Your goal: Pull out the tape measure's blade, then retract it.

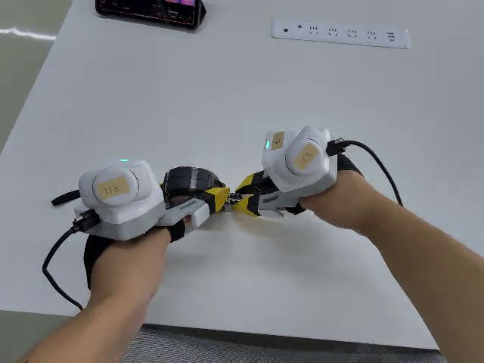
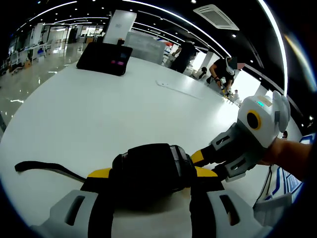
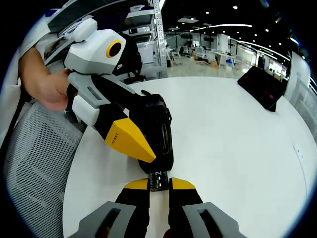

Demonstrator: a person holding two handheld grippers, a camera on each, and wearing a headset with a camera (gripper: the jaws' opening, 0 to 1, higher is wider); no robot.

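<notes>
A black tape measure [image 1: 190, 181] rests on the white table [image 1: 227, 98], its case [image 2: 148, 168] clamped between the yellow-tipped jaws of my left gripper [image 2: 151, 174]. In the head view the left gripper [image 1: 214, 199] comes in from the left. Facing it from the right, my right gripper [image 1: 243, 203] is shut on the blade's tip. Only a short bit of the blade [image 3: 158, 177] shows between the case [image 3: 159, 131] and the right gripper [image 3: 159, 185]. A black wrist strap [image 2: 44, 167] trails from the case to the left.
A white power strip [image 1: 340, 33] lies at the table's far right and a dark device [image 1: 151, 10] at the far left. The table's near edge runs just below my hands. A grey mesh chair [image 3: 39, 148] stands beside the table. People [image 2: 225, 69] are working far off.
</notes>
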